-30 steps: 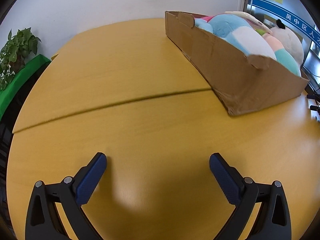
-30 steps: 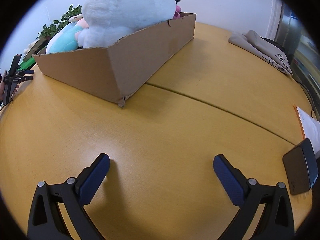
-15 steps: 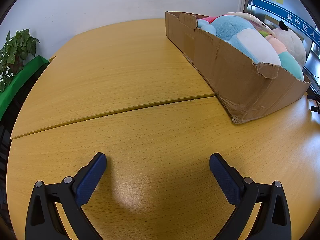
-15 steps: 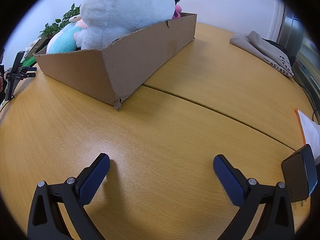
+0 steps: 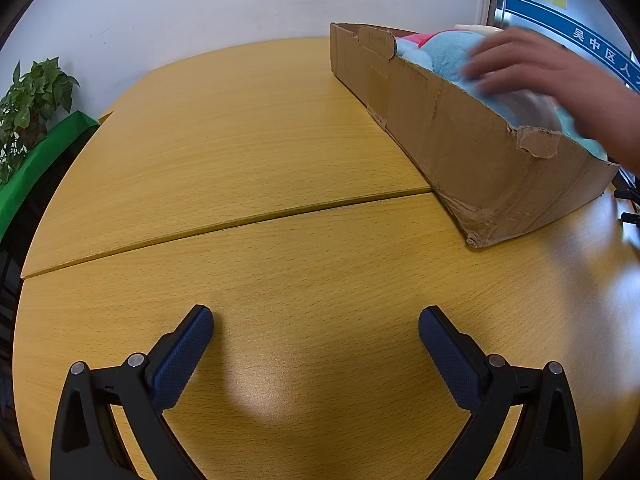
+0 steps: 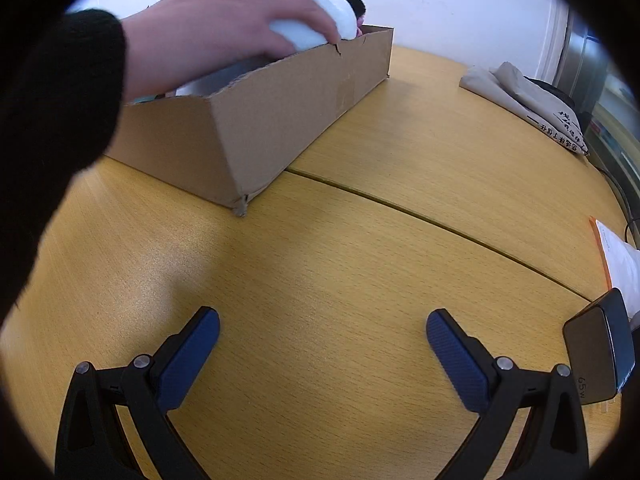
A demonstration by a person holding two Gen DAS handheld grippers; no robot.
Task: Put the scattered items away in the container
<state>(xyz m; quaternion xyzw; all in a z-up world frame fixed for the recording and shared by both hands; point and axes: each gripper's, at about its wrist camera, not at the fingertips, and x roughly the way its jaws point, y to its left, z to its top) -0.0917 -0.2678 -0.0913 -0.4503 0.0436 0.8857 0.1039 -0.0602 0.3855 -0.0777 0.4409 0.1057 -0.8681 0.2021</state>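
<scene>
A long cardboard box (image 5: 460, 136) sits on the wooden table at the right of the left wrist view, with plush toys inside, a blue one (image 5: 440, 54) showing at its far end. In the right wrist view the same box (image 6: 256, 120) stands at the upper left. A person's hand (image 6: 224, 28) in a dark sleeve presses down on a white plush toy (image 6: 316, 20) in it. The hand (image 5: 548, 76) also shows, blurred, over the box in the left wrist view. My left gripper (image 5: 316, 324) and my right gripper (image 6: 322, 326) both stand open over bare table, well short of the box.
A potted plant (image 5: 32, 100) and a green surface (image 5: 36, 160) lie beyond the table's left edge. On the right side sit a folded beige cloth bag (image 6: 524, 100), a black charger block (image 6: 600, 356) and a white paper with an orange edge (image 6: 620, 264).
A person's hand has come into both views and now pushes on the plush toys in the box. Both grippers stay open with the views shifted only slightly.
</scene>
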